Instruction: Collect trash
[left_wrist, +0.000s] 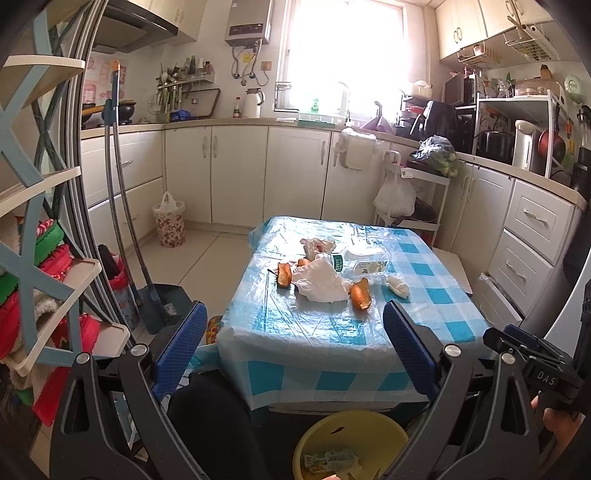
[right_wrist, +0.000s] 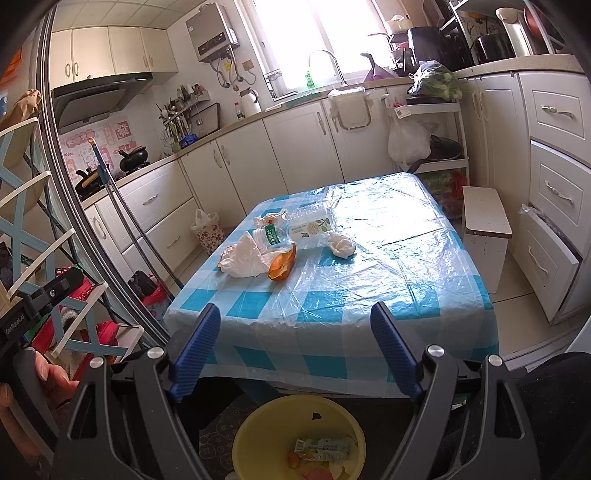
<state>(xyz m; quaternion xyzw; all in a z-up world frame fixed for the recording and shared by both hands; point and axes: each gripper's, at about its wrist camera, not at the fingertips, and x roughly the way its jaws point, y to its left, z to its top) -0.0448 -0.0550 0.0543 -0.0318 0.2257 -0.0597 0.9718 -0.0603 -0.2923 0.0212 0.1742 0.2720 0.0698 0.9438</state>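
Observation:
Trash lies on the blue-checked table (left_wrist: 436, 317) (right_wrist: 369, 295): a clear plastic bottle (left_wrist: 364, 260) (right_wrist: 299, 227), a white plastic bag (left_wrist: 321, 280) (right_wrist: 243, 260), orange peels (left_wrist: 360, 293) (left_wrist: 283, 274) (right_wrist: 282, 266), crumpled tissues (left_wrist: 398, 286) (right_wrist: 341, 245) (left_wrist: 317, 246). A yellow bin (left_wrist: 314, 439) (right_wrist: 258, 428) stands below the near table edge and holds a carton (right_wrist: 323, 448) and scraps. My left gripper (left_wrist: 295, 354) and right gripper (right_wrist: 295, 350) are both open and empty, above the bin, short of the table.
Kitchen cabinets and counters run along the back and right. A shelf rack (left_wrist: 44, 229) with toys stands at left, with a mop and dustpan (left_wrist: 162, 306). A flowered waste basket (left_wrist: 170, 223) sits on the floor. A white stool (right_wrist: 484, 225) stands right of the table.

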